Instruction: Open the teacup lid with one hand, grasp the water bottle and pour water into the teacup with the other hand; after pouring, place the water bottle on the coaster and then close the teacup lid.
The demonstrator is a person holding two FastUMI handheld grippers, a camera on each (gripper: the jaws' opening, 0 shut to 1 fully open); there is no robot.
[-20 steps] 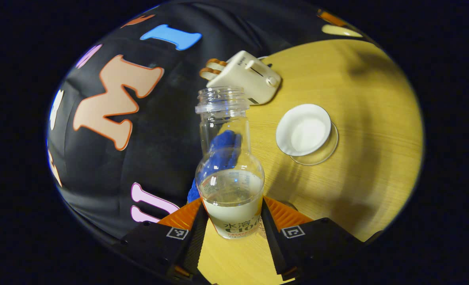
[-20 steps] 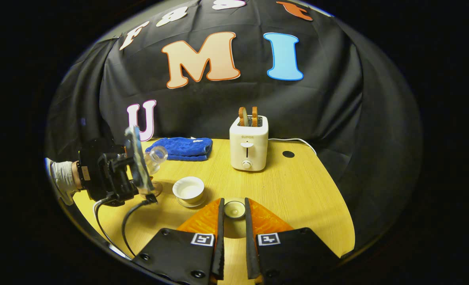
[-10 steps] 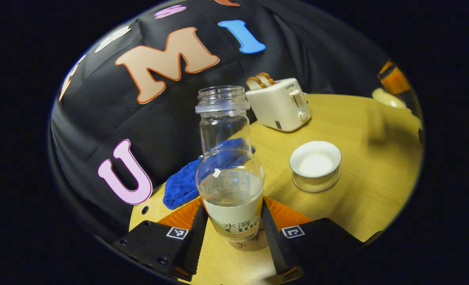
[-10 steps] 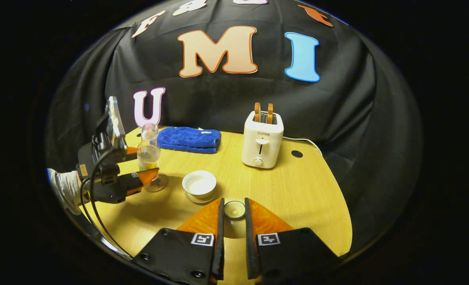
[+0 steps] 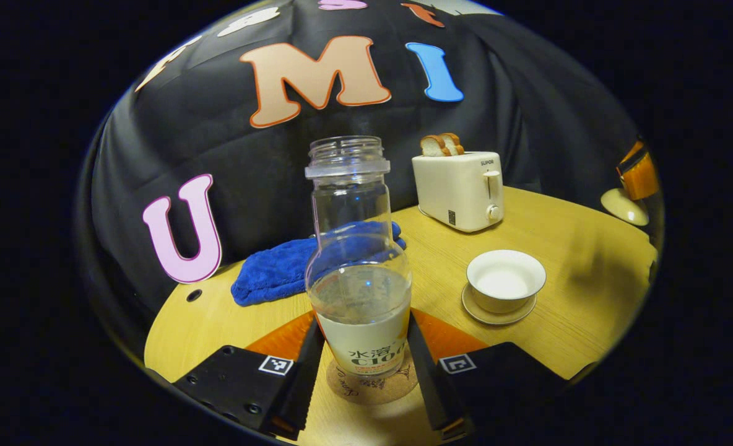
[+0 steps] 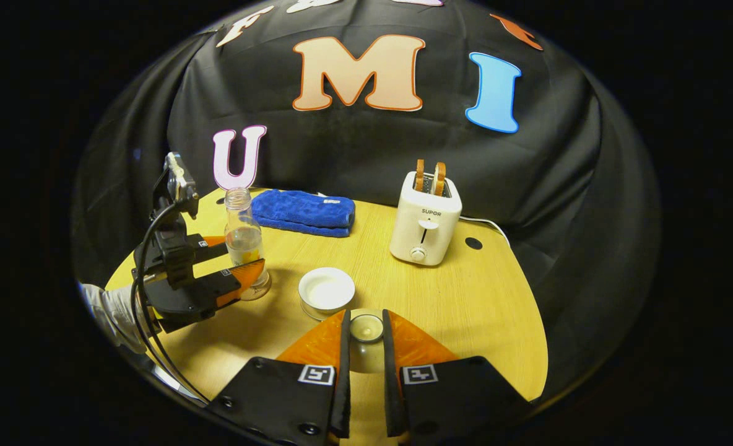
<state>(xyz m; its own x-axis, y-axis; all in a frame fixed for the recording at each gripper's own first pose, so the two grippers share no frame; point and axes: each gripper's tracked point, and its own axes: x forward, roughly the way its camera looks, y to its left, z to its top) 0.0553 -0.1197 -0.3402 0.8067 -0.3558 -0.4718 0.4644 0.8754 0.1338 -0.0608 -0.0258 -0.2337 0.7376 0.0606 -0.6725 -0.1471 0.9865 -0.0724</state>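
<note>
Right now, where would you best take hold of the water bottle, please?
Grip the water bottle at its wide labelled lower body, from the side, as the left tongs do: it stands upright, with a narrower neck and open mouth.

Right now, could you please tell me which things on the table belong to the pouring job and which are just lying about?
Job:
- bottle, held upright over the coaster by the left gripper
- teacup, open, on its saucer
- lid, between the right gripper fingers

Lying about:
- toaster with bread
- blue cloth
</note>
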